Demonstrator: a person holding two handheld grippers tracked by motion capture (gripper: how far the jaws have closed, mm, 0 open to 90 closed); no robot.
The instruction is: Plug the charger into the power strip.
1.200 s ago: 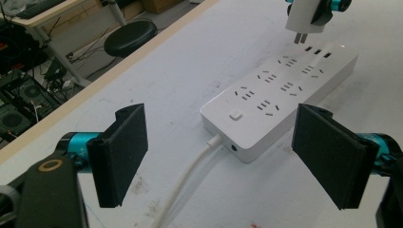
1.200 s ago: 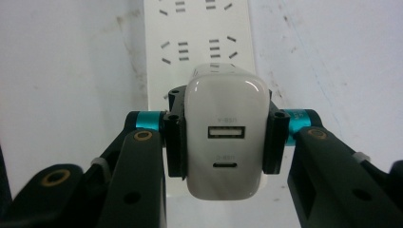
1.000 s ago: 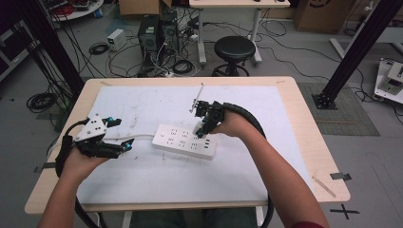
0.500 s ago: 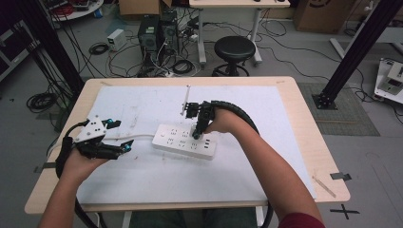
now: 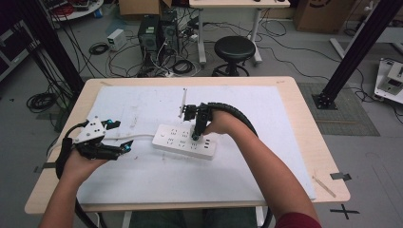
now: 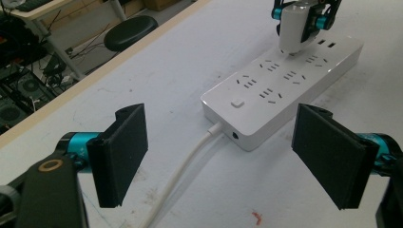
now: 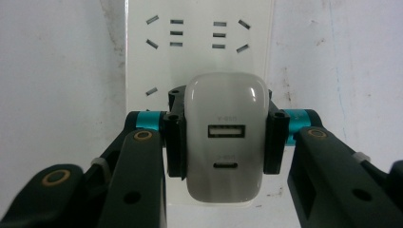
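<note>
Charger (image 7: 225,142) seemingly over power strip (image 5: 184,141)

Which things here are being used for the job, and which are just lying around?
In use: white USB charger, clamped in right gripper; white power strip beneath it; left gripper, open near its cable.

Lying about: black stool, computer towers, floor cables.

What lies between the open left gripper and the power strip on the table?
In the left gripper view, the strip's white cable runs over the bare white mat from between the left gripper's fingers to the power strip. Nothing else lies there.
</note>
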